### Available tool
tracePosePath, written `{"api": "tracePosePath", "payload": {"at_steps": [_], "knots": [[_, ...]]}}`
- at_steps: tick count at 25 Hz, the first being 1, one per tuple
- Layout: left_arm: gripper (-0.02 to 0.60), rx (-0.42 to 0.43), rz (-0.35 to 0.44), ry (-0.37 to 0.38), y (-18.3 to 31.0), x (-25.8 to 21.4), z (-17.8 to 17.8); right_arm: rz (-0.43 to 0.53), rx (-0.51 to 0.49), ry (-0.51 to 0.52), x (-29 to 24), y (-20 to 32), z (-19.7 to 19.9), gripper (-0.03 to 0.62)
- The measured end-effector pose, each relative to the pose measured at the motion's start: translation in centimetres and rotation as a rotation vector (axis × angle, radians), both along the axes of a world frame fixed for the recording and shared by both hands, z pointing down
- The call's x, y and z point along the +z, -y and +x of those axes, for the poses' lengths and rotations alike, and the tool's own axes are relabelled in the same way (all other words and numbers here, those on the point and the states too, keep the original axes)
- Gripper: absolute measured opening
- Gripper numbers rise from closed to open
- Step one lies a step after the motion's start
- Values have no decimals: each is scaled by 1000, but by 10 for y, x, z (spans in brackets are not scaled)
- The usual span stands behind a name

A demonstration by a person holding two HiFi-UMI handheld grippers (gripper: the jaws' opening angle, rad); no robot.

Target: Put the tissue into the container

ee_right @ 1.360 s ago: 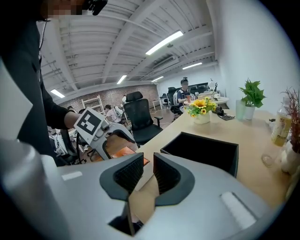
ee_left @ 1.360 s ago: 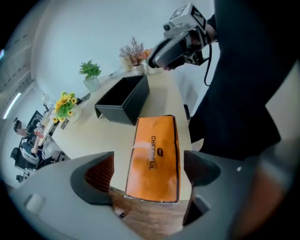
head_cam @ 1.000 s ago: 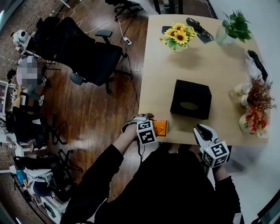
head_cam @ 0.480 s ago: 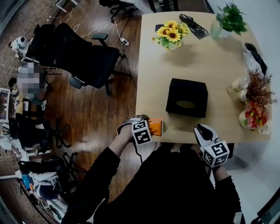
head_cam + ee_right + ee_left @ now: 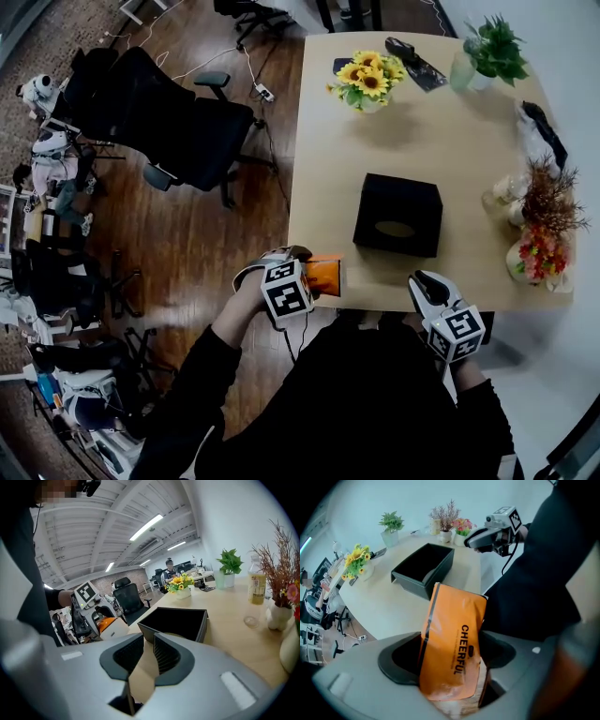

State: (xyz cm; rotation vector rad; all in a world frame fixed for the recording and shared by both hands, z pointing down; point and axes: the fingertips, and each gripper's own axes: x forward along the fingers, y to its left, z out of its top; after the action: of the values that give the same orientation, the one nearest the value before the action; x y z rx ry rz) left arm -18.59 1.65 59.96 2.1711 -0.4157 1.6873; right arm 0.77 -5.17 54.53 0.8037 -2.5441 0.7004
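An orange tissue pack (image 5: 452,644) stands upright between the jaws of my left gripper (image 5: 451,670), which is shut on it. In the head view the left gripper (image 5: 314,277) holds the tissue pack (image 5: 327,273) at the table's near edge, left of the black open-topped container (image 5: 397,214). The container (image 5: 423,569) lies beyond the pack. My right gripper (image 5: 427,283) hovers at the near edge, right of the container (image 5: 176,620). Its jaws (image 5: 150,656) stand almost together with nothing between them.
A sunflower pot (image 5: 367,82) and a green plant (image 5: 489,52) stand at the far end of the wooden table (image 5: 450,141). Vases with dried and red flowers (image 5: 539,239) crowd the right edge. Black office chairs (image 5: 178,122) stand on the floor to the left.
My left gripper has closed on the orange pack and moved it slightly left and off the table edge. The right gripper has hardly moved.
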Motion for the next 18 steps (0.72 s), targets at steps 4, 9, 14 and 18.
{"api": "tracePosePath", "payload": {"at_steps": [4, 9, 14, 18], "knots": [[365, -4, 51, -14, 13, -32, 14, 25, 0, 7, -8, 2, -5, 66], [365, -40, 115, -74, 45, -70, 40, 93, 0, 13, -29, 9, -9, 66], [365, 51, 195, -59, 78, -94, 68, 179, 21, 39, -58, 30, -12, 66], [365, 126, 249, -36, 111, -100, 93, 198, 68, 59, -70, 48, -1, 66]]}}
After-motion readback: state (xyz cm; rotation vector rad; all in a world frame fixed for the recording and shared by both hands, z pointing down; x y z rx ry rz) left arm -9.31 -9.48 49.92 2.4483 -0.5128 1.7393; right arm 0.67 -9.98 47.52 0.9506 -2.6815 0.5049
